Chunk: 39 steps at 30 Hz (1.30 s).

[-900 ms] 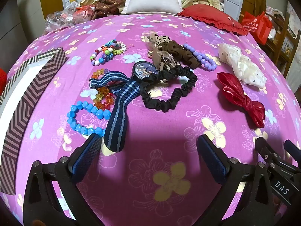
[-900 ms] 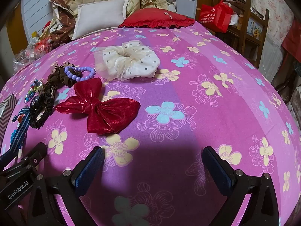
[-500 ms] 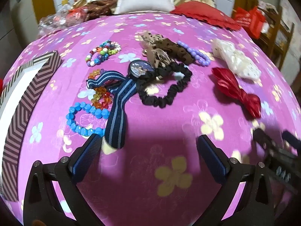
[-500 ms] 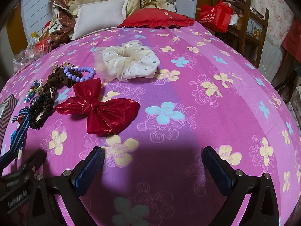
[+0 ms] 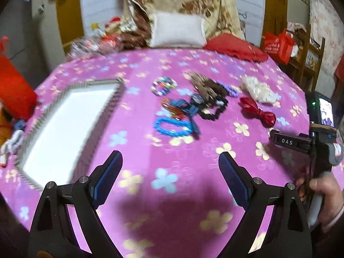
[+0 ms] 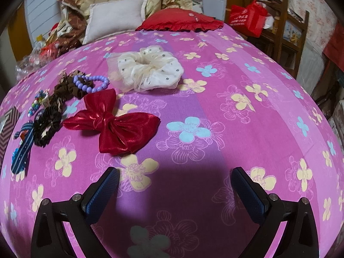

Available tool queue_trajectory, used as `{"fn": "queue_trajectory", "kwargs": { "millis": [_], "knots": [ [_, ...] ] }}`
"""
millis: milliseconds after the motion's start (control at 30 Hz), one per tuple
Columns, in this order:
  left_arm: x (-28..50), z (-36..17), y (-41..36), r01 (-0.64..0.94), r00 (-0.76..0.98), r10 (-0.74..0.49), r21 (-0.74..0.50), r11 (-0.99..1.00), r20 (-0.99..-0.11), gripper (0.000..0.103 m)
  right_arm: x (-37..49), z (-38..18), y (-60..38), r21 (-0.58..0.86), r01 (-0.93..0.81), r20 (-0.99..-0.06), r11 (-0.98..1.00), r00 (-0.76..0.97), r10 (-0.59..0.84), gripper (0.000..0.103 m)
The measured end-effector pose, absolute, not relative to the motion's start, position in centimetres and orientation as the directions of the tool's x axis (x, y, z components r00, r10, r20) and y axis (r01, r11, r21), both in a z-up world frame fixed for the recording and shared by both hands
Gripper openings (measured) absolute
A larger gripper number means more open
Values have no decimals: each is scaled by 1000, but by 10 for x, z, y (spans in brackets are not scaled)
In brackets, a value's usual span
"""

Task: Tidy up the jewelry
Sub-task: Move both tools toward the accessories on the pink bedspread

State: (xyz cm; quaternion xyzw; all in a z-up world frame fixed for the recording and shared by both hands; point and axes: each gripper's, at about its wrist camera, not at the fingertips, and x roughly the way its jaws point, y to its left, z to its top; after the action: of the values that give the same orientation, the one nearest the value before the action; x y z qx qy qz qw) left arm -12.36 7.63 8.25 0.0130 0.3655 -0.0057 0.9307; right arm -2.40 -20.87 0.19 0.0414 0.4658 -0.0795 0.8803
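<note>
Left claw [image 5: 169, 167] and right claw [image 6: 175, 185] both spread, empty; red bow [image 6: 114, 122] long axis runs left-right.

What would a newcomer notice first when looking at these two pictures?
Probably the shiny red bow, lying flat on the pink flowered bedspread just ahead of the open right gripper. Behind it sits a fluffy cream scrunchie with dots. In the left wrist view, the eye goes to the large white-lined box to the left of the jewelry, with the open left gripper above the bedspread.
</note>
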Motion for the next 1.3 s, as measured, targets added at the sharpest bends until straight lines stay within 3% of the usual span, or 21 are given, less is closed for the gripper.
{"fn": "queue_trajectory", "kwargs": {
  "millis": [300,433,667,1300],
  "knots": [
    [-159,98,99,27,735,-30,-16,1000,-678,91,-67,3,-188,-7,257,-834,966,532,-148,103],
    [-167,101,103,41,730,-41,-16,999,-683,91,-96,16,-175,-49,286,-801,957,561,-209,88],
    [-175,102,110,31,732,-45,-32,999,-680,91,-131,33,-171,145,290,-782,946,619,-70,88],
    [-167,84,126,-8,680,-9,-20,1000,-733,91,-141,33,-145,58,232,-781,971,616,-101,88]
  ]
}}
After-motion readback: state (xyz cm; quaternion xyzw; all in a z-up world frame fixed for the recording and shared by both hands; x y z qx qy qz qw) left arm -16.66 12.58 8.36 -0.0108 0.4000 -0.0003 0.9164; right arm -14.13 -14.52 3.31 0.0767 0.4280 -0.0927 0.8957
